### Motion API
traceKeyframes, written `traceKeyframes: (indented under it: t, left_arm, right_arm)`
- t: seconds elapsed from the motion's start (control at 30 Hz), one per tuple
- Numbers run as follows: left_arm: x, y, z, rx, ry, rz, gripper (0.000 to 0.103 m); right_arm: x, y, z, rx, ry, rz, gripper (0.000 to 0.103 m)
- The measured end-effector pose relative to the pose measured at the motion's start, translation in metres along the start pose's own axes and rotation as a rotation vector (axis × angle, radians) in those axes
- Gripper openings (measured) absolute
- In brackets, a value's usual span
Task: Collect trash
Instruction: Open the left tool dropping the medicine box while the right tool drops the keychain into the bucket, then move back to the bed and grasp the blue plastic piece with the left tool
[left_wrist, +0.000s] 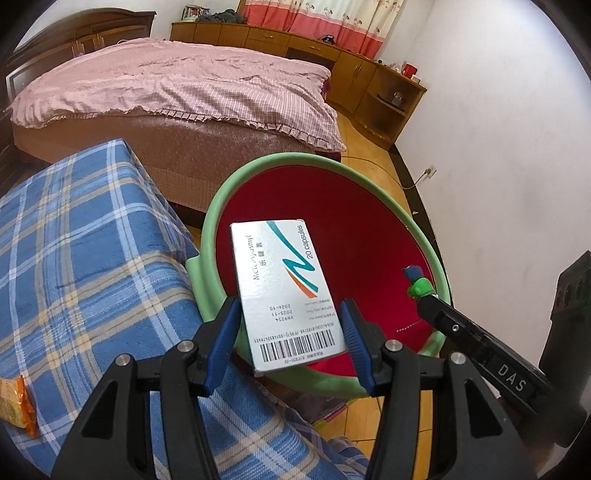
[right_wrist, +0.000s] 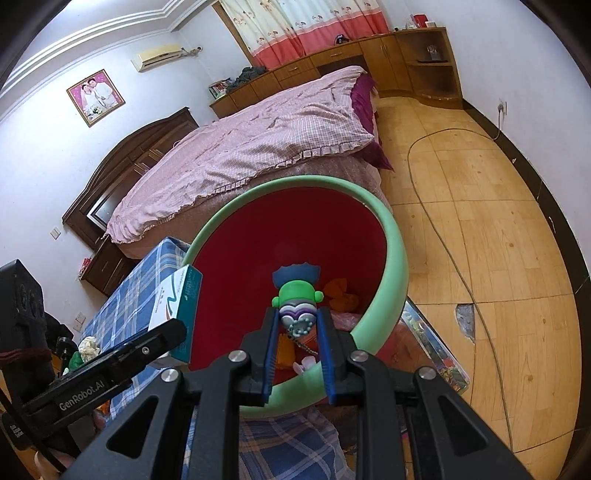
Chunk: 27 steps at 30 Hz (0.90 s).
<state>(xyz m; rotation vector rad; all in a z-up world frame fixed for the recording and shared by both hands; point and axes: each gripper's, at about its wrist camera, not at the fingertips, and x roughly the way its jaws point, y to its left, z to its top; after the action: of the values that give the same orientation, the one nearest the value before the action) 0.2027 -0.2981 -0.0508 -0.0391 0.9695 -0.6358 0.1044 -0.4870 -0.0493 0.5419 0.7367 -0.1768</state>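
My left gripper (left_wrist: 290, 314) is shut on a white capsule box (left_wrist: 284, 291) and holds it over the mouth of a green bin with a red liner (left_wrist: 369, 229). The box also shows in the right wrist view (right_wrist: 177, 310). My right gripper (right_wrist: 295, 321) is shut on a small green, blue and purple toy figure (right_wrist: 297, 295), also over the bin (right_wrist: 391, 266). The toy and the right gripper's tip show in the left wrist view (left_wrist: 417, 284). Orange and pink scraps (right_wrist: 340, 295) lie at the bin's bottom.
A table under a blue plaid cloth (left_wrist: 81, 266) stands left of the bin, with an orange snack wrapper (left_wrist: 16, 404) and crumpled scraps (right_wrist: 86, 349) on it. A bed (left_wrist: 177, 96) lies behind. A cable (right_wrist: 443, 240) runs across the wooden floor.
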Motion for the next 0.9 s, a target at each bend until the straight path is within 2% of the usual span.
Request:
traceKeyframes:
  t: [0.37, 0.57, 0.9]
  left_arm:
    - [-0.006, 0.004, -0.001, -0.025, 0.005, -0.007, 0.056]
    - [-0.028, 0.014, -0.005, -0.05, -0.027, 0.008, 0.056]
    - [-0.08, 0.045, -0.017, -0.107, -0.094, 0.072, 0.056]
  right_arm:
    - [-0.003, -0.003, 0.003, 0.014, -0.004, 0.004, 0.024]
    - [-0.009, 0.001, 0.002, 0.014, -0.016, 0.02, 0.029]
    - [-0.025, 0.034, -0.008, -0.023, -0.028, 0.07, 0.038]
